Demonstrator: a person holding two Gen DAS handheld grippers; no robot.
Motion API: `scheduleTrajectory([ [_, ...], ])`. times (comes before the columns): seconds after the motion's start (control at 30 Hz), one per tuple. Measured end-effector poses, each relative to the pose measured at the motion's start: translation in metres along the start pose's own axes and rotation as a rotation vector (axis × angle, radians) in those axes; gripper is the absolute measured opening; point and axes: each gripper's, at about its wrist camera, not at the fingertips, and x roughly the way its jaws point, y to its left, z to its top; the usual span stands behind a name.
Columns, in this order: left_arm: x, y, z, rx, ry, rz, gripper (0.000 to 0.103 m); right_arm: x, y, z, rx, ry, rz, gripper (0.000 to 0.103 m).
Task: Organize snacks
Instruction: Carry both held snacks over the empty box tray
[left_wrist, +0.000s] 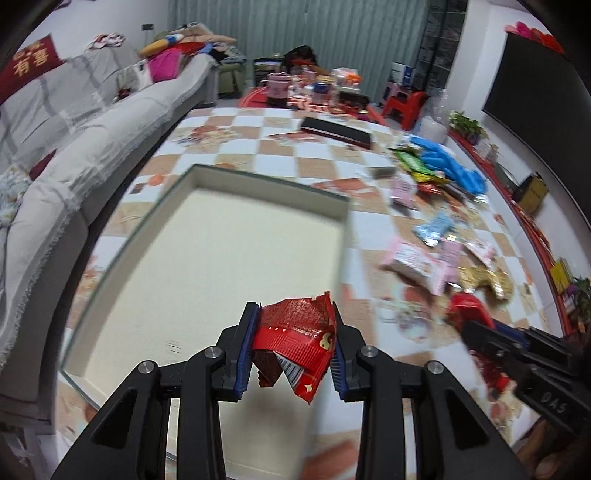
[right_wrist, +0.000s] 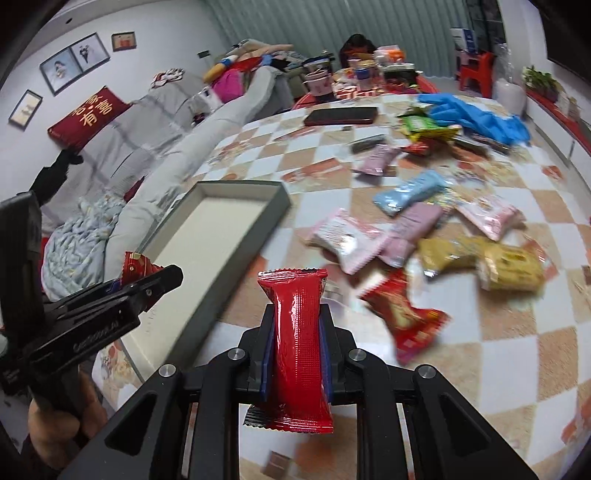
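My left gripper (left_wrist: 294, 314) is shut on a crumpled red snack packet (left_wrist: 295, 332), which hangs above the near part of a shallow box (left_wrist: 269, 184) with a cream floor and a grey rim. In the right wrist view my right gripper (right_wrist: 297, 314) is shut on a long red snack bar (right_wrist: 295, 332) standing upright between the blue pads, above the table right of the box (right_wrist: 240, 186). Each view also shows the other tool: the right gripper (left_wrist: 476, 328) at the lower right, the left gripper (right_wrist: 162, 278) at the left with its red packet (right_wrist: 137, 263). The box floor looks bare.
Loose snack packets lie on the checkered tablecloth (right_wrist: 480, 339) right of the box: pink (right_wrist: 343, 240), light blue (right_wrist: 406, 192), yellow (right_wrist: 480, 258) and red (right_wrist: 406, 314). Blue gloves (right_wrist: 476, 114) and a dark flat case (right_wrist: 341, 115) lie farther back. A grey sofa (left_wrist: 74, 147) runs along the left.
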Motion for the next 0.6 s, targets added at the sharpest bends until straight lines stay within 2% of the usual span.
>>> scheduleTrajectory([
  [0.1,0.013,0.039,0.000,-0.036,0.024,0.038,0.038,0.017,0.012,0.014,0.011,0.002,0.034,0.021],
  [0.23,0.026,0.070,-0.018,-0.069,0.066,0.072,0.038,0.040,0.016,0.030,0.089,0.023,0.078,0.021],
  [0.47,0.026,0.078,-0.046,-0.083,0.086,0.079,0.038,0.062,0.040,0.045,0.074,0.040,0.097,0.021],
  [0.6,0.017,0.081,-0.057,-0.130,0.095,0.066,0.038,0.074,0.053,0.053,0.059,0.058,0.102,0.021],
])
